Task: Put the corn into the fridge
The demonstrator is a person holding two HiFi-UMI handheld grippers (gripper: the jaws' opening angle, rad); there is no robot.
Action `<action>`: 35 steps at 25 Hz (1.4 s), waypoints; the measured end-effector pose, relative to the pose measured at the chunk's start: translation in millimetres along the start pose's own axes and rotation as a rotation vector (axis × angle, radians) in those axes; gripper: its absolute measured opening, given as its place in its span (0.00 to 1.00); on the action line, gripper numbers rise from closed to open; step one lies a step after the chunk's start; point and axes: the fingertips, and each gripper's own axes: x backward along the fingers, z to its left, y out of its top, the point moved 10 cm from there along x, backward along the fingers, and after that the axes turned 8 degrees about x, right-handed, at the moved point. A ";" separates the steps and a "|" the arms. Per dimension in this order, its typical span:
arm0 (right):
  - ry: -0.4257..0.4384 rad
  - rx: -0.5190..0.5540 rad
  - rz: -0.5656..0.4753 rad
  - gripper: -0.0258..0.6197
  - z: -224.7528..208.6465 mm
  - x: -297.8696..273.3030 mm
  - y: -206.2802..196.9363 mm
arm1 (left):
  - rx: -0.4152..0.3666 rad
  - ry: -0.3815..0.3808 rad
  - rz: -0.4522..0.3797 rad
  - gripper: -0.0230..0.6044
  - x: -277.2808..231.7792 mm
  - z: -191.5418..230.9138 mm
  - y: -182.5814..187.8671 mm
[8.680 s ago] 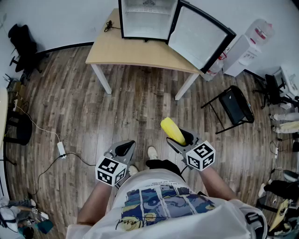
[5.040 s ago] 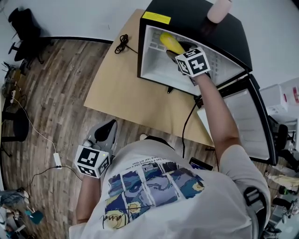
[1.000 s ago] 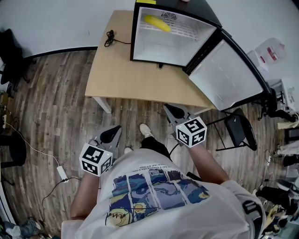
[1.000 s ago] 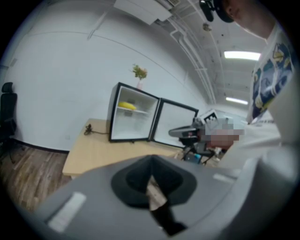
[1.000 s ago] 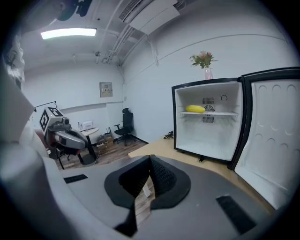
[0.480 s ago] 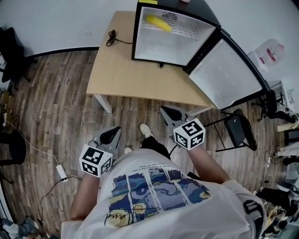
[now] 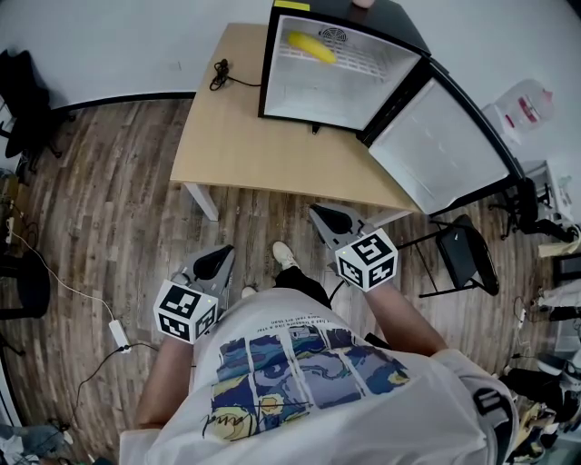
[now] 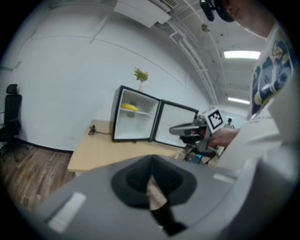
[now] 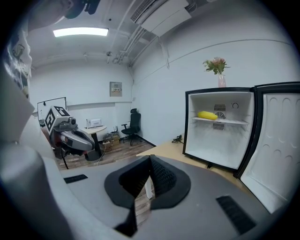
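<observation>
One wooden floor (image 7: 109, 200) spreads under one pale table (image 7: 263, 136), and one small black fridge (image 7: 381, 14) stands on the table's far end. The fridge's single door (image 7: 445, 136) is swung wide open to its right. One black folding chair (image 7: 463, 254) stands on the floor below that open door.

One person in a printed T-shirt (image 7: 300, 381) stands on the floor in front of the fridge, well apart from it, with two grippers held low at waist level. The left gripper (image 7: 216, 262) has its jaws closed together with nothing between them, as does the right gripper (image 7: 329, 218). Both point toward the fridge and neither touches it.

One yellow corn (image 7: 311, 47) lies on the upper wire shelf inside the fridge, at the left of the shelf and near the back wall. One vase of flowers (image 9: 217, 65) stands on top of the fridge. One dark coiled cable (image 7: 218, 73) lies on the table just left of the fridge.
</observation>
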 end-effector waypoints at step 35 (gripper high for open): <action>0.019 0.035 0.025 0.06 -7.0 -15.9 0.3 | 0.024 0.010 0.015 0.05 -12.8 12.8 1.7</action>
